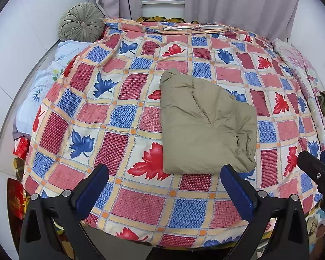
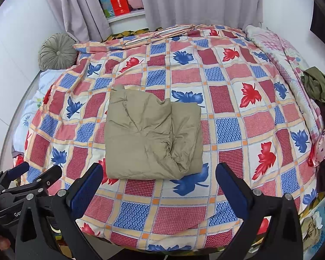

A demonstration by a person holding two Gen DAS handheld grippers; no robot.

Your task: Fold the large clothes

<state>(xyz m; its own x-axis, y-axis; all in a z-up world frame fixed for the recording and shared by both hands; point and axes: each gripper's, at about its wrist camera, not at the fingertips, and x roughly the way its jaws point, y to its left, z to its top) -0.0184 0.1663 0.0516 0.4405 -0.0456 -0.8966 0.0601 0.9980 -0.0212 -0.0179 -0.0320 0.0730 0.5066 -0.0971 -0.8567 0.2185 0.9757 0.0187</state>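
A khaki padded garment (image 1: 205,125) lies folded into a thick, roughly square bundle on the checked maple-leaf quilt (image 1: 119,112); it also shows in the right wrist view (image 2: 151,134). My left gripper (image 1: 164,186) is open and empty, hovering just in front of the bundle's near edge. My right gripper (image 2: 159,184) is open and empty, also just short of the bundle's near edge. The right gripper shows at the right edge of the left wrist view (image 1: 314,169), and the left gripper shows at the lower left of the right wrist view (image 2: 21,182).
A round grey-green cushion (image 1: 81,21) sits at the far left corner. A dark olive garment (image 2: 316,86) is bunched at the bed's right side on a pink floral blanket (image 2: 277,45). A light blue blanket (image 1: 45,80) lies along the left. Curtains and a shelf stand behind.
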